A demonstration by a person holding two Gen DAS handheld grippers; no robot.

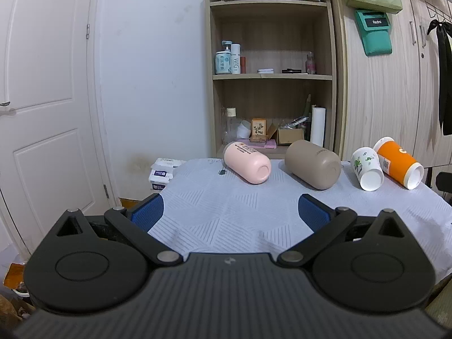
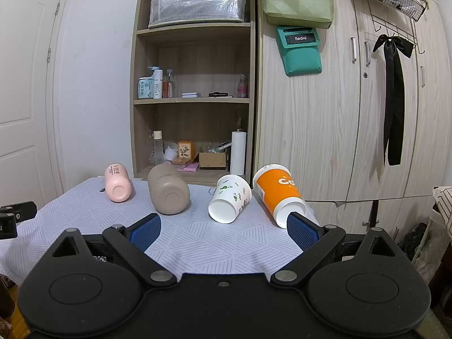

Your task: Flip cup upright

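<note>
while four cups [image 2: 229, 202] lie toppled, table edge [image 2: 310, 212] near

Open cloth-covered counter [image 2: 197, 243] ahead of both tools, four cups lying across its far half, narrow gaps between pink cup [image 2: 117, 183], tan cup [image 2: 168, 189], floral cup [image 2: 229, 202], orange cup [image 2: 278, 193], shelf unit [image 2: 192, 107] close behind.

The left gripper [image 1: 230, 212] is level, its jaws spread wide, the blue pads [image 1: 148, 212] sitting at about 10 and 2 o'clock of the black housing. Nothing lies between them. The right gripper [image 2: 223, 231] has the same pose: jaws wide apart, blue pads [image 2: 145, 231] angled outward, nothing gripped. Both point forward, toward 12 o'clock.
</note>
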